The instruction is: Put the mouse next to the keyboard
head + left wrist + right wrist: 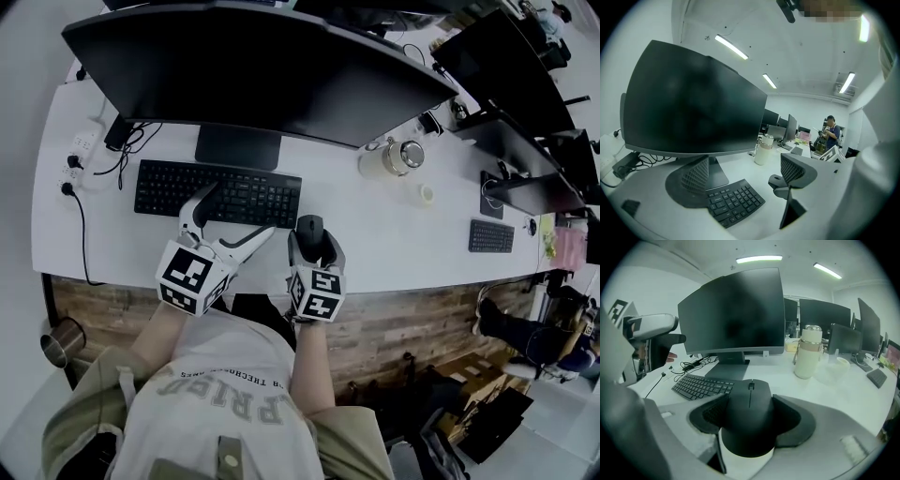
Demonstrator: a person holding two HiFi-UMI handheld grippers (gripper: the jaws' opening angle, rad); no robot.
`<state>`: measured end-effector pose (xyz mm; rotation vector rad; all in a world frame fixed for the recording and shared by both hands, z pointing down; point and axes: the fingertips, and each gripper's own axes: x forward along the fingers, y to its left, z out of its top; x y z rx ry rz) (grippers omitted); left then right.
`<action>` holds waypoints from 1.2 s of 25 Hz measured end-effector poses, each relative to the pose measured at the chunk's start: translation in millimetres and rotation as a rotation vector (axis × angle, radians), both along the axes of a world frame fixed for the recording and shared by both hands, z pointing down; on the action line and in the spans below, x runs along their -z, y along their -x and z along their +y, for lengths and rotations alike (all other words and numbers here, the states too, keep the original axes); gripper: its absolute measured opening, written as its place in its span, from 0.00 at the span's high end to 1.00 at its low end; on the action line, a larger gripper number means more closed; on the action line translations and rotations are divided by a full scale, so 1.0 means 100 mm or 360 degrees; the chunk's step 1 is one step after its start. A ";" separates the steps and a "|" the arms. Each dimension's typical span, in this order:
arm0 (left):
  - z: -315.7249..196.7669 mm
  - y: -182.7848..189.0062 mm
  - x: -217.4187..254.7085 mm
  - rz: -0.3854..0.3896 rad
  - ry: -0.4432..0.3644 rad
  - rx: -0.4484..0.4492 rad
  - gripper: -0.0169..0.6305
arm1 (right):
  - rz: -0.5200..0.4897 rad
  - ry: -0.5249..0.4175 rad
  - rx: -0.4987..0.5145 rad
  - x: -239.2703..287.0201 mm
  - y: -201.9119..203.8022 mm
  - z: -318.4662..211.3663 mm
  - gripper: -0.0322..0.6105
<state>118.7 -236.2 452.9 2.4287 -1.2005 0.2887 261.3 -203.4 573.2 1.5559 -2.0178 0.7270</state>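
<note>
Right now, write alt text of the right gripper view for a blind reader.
A black mouse fills the foreground, clamped between the right gripper's two dark jaws over a white desk. Behind it, left, lies a black keyboard before a dark monitor; a cream flask stands right.

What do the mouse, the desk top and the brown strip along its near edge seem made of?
Mouse: likely matte black plastic; it shows a dull, even sheen and a moulded seam. Desk top: smooth white laminate or painted board, faintly glossy. Brown strip: looks like wood planks, with grain and plank joints, though it may be a printed finish.
</note>
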 end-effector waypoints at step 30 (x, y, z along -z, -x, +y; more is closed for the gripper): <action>-0.17 -0.74 -0.28 -0.0093 0.0079 0.0398 0.27 | -0.0012 0.0303 0.0072 -0.92 -0.74 -0.80 0.49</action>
